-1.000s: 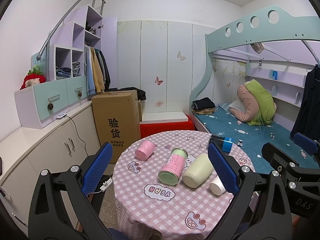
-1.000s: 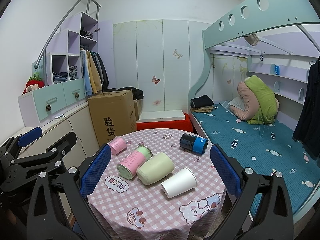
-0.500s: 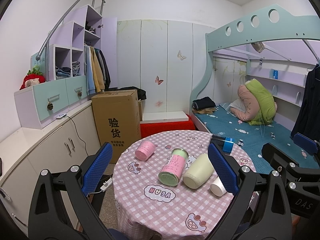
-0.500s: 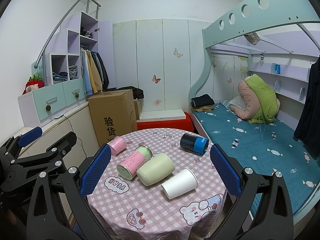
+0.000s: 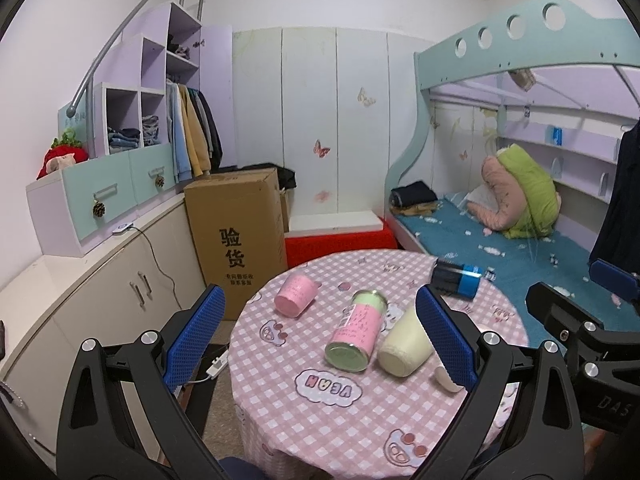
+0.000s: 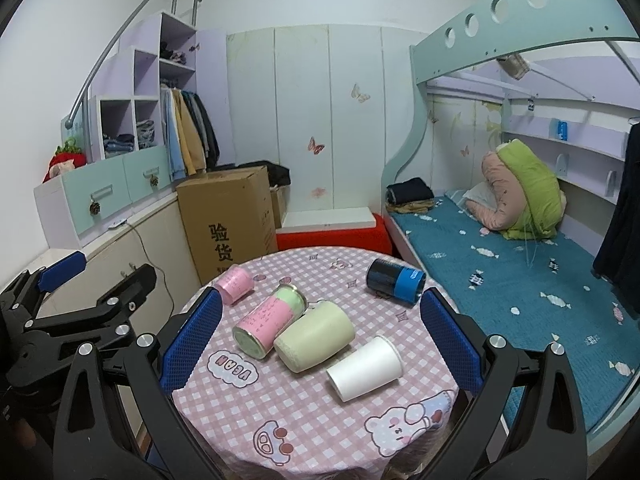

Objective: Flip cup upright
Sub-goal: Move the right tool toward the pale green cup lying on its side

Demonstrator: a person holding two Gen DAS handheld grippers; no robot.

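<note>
A white paper cup point(image 6: 365, 368) lies on its side at lower centre, on the pink checked table point(image 6: 304, 428), beside a pale green cup point(image 6: 315, 336). Light and crushable, it likely wants a gentle mid-wall grip. Right claw point(image 6: 320, 344) and left claw point(image 5: 316, 340) hover open; the table's edge is near.

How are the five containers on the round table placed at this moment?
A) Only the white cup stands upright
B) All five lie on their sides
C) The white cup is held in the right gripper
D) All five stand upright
B: the white cup, the pale green cup, the pink and green can, the small pink cup and the black and blue container all lie on their sides on the table, and both grippers are open and empty.
</note>
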